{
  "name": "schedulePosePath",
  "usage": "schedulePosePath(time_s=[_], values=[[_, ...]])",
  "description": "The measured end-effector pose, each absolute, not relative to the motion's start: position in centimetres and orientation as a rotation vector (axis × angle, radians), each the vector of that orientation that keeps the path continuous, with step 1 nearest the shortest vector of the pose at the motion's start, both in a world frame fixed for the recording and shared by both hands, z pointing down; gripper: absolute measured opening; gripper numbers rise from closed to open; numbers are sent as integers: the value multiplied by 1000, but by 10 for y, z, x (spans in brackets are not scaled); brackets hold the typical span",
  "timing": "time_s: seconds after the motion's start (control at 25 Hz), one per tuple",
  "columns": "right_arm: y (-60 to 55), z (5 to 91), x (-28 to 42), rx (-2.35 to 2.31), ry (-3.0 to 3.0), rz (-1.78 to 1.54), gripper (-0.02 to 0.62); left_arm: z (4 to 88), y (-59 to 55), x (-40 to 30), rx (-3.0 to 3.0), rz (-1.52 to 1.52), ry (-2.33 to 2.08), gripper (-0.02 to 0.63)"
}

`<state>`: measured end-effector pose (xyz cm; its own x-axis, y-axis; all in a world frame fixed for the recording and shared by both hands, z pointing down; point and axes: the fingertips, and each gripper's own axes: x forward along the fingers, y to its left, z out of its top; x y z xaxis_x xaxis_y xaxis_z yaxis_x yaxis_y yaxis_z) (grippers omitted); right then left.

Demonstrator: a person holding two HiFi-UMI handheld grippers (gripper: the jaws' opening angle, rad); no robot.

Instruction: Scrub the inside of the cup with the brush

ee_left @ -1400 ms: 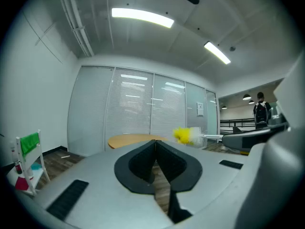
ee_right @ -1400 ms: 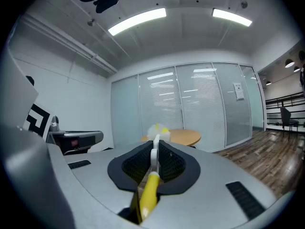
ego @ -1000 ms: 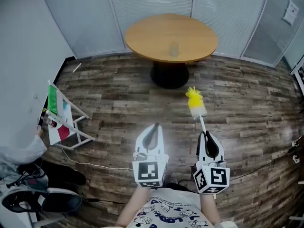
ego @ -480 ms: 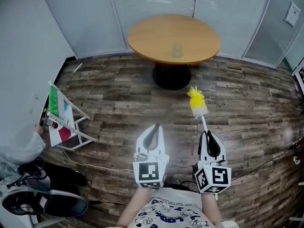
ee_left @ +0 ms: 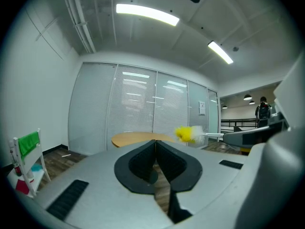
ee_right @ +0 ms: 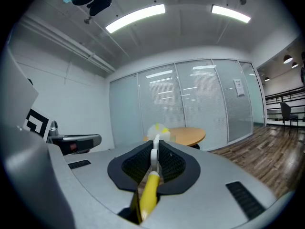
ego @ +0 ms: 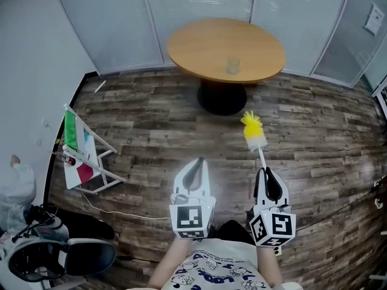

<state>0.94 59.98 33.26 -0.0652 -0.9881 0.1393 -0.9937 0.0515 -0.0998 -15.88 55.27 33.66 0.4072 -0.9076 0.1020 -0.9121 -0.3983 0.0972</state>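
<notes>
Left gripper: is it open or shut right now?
Shut. The left gripper shows, in its own view, both dark pads meeting at the tips with nothing between them.

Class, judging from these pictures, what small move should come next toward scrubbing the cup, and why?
Probably a step forward toward the round table. The cup stands on it, far beyond both grippers. The right gripper is shut on the brush; the left gripper is shut and empty, so it would likely have to open for the cup.
</notes>
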Motion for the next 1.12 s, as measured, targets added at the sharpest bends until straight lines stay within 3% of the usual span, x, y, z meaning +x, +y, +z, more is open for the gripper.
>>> schedulePosePath(time_s=[0.56, 1.12], values=[[574, 343, 13, 2120, -2208, 278, 48, 349, 525, -170, 2475, 55, -1653, 11], [462, 342, 57, 2052, -2268, 282, 48, 347, 431, -136, 2420, 58, -1747, 11]])
